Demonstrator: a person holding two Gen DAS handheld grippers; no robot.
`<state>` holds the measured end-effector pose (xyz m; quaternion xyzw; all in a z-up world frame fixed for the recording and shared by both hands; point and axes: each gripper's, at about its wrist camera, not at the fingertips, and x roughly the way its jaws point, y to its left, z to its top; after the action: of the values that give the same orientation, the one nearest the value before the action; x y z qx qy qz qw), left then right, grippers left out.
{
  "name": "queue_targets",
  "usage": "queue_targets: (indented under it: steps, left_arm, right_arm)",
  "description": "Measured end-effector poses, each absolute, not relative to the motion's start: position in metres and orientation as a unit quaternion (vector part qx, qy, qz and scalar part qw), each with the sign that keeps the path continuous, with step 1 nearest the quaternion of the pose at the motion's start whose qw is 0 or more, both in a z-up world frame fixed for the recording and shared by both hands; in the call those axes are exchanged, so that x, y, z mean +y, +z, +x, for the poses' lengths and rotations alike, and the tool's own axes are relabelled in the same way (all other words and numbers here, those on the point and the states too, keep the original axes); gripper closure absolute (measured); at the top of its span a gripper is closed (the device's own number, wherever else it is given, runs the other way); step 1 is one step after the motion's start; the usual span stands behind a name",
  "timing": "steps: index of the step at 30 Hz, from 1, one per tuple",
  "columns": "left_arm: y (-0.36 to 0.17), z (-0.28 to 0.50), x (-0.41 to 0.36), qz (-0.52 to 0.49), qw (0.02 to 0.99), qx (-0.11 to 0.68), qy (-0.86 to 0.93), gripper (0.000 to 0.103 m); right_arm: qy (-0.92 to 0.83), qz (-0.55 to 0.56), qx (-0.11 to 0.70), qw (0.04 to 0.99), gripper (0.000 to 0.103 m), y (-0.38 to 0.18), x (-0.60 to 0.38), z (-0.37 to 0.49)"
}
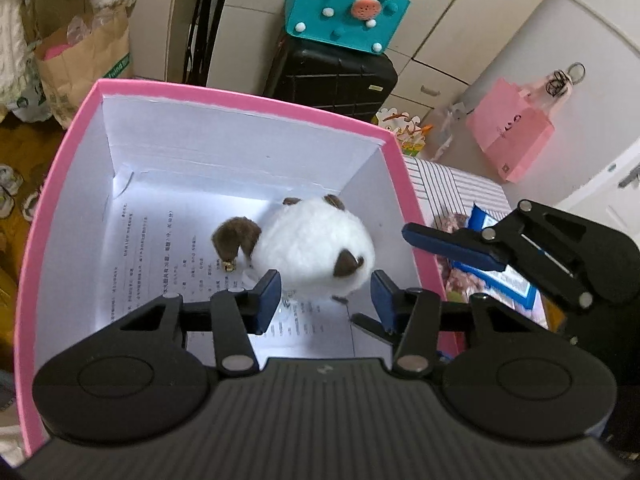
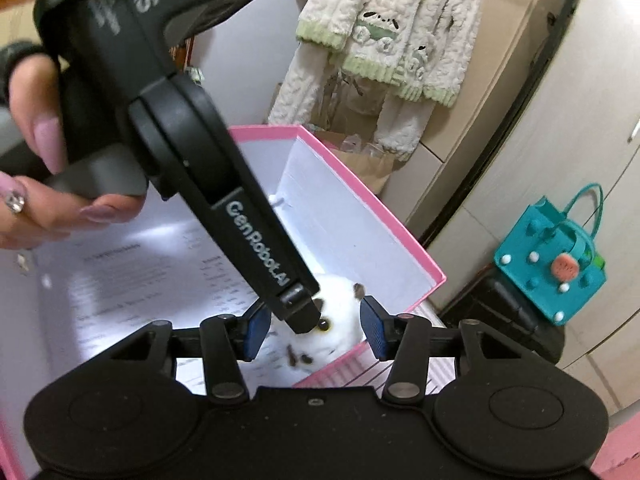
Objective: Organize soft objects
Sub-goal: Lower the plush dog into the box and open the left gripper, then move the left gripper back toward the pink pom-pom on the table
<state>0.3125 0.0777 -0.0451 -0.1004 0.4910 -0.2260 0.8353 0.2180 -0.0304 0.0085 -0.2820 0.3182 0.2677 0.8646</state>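
The main risk is snagging: if the left gripper (image 1: 324,300) lifts carelessly, a pad could catch the fluff and drag the plush toy (image 1: 308,252) back out of the pink box (image 1: 240,94). Both sets of jaws stand apart, gripping nothing. The toy lies on the box floor (centre of frame), just beyond the left gripper's pads; the right gripper (image 2: 316,330) hovers over the box's near corner.

Pink box (image 1: 64,168) open-topped; printed-paper floor bare left of plush dog (image 1: 316,244). Dog fills right near corner. Right gripper (image 1: 452,246) hangs over the right wall.
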Motion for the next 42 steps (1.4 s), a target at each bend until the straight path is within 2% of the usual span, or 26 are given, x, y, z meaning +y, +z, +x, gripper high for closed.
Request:
queue_targets:
  steps: [9,16,26,33,42]
  left_arm:
    - [0.003,0.256,0.084,-0.033,0.864,0.448,-0.227,0.053]
    - [0.041,0.207,0.078,0.012,0.873,0.435,-0.221,0.046]
    - [0.081,0.127,0.063,0.076,0.881,0.406,-0.23,0.035]
    - [0.081,0.085,0.043,0.114,0.872,0.398,-0.263,0.032]
    - [0.065,0.043,0.008,0.148,0.845,0.408,-0.312,0.031]
  right_arm:
    - [0.312,-0.178,0.34,0.869,0.049,0.035,-0.058,0.179]
    - [0.334,-0.128,0.347,0.867,0.048,0.061,-0.07,0.147]
    - [0.331,-0.111,0.335,0.875,0.048,0.1,-0.091,0.096]
    - [0.318,-0.109,0.33,0.882,0.047,0.105,-0.112,0.055]
    - [0.298,-0.092,0.343,0.886,0.046,0.083,-0.146,0.019]
